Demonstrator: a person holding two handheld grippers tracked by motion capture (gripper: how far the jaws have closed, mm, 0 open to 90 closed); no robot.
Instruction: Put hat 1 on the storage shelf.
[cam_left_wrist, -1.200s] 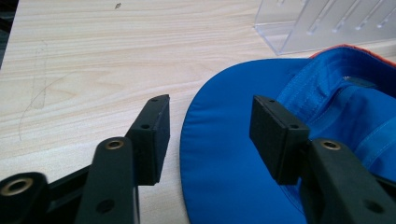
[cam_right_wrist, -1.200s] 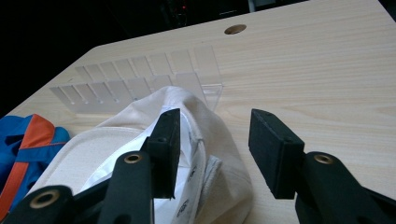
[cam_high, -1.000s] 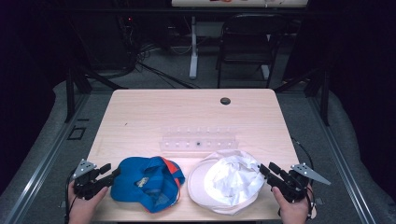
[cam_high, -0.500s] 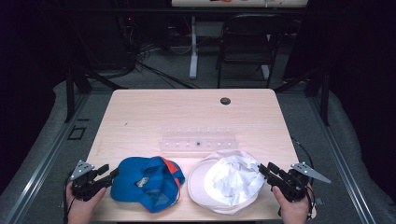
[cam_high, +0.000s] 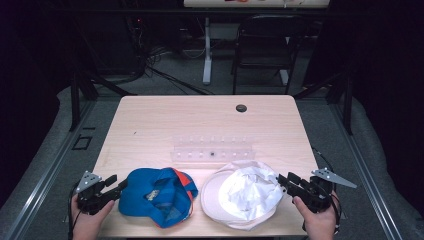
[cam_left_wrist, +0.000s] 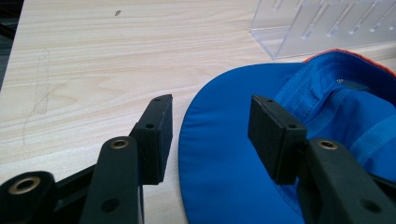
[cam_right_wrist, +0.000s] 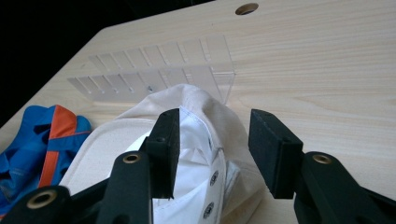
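1. I take the clear rack (cam_high: 212, 151) as my landmark; the blue cap (cam_high: 157, 196) lies on the table (cam_high: 165, 120) on the near side of the rack, toward its left end, upside down with its orange panel turned toward the rack.

2. The white cap (cam_high: 245, 194) lies just beside the blue cap, on the near side of the rack's right end, also upside down; its crumpled crown comes close up to the rack, though I cannot tell whether they touch.

3. My left gripper (cam_high: 116, 186) sits at the outer edge of the blue cap, well to the near left of the rack; in the left gripper view (cam_left_wrist: 210, 135) its jaws stand released and wide, with the blue brim between them; neither pad presses on the cloth.

4. My right gripper (cam_high: 282, 181) sits at the outer edge of the white cap, to the near right of the rack; in the right gripper view (cam_right_wrist: 212, 144) its jaws are likewise released, spread either side of the cap's folded edge; the pads do not squeeze it.

5. Beyond the rack, a small round hole (cam_high: 241, 108) marks the table's far side; past that stands a dark chair (cam_high: 262, 55).
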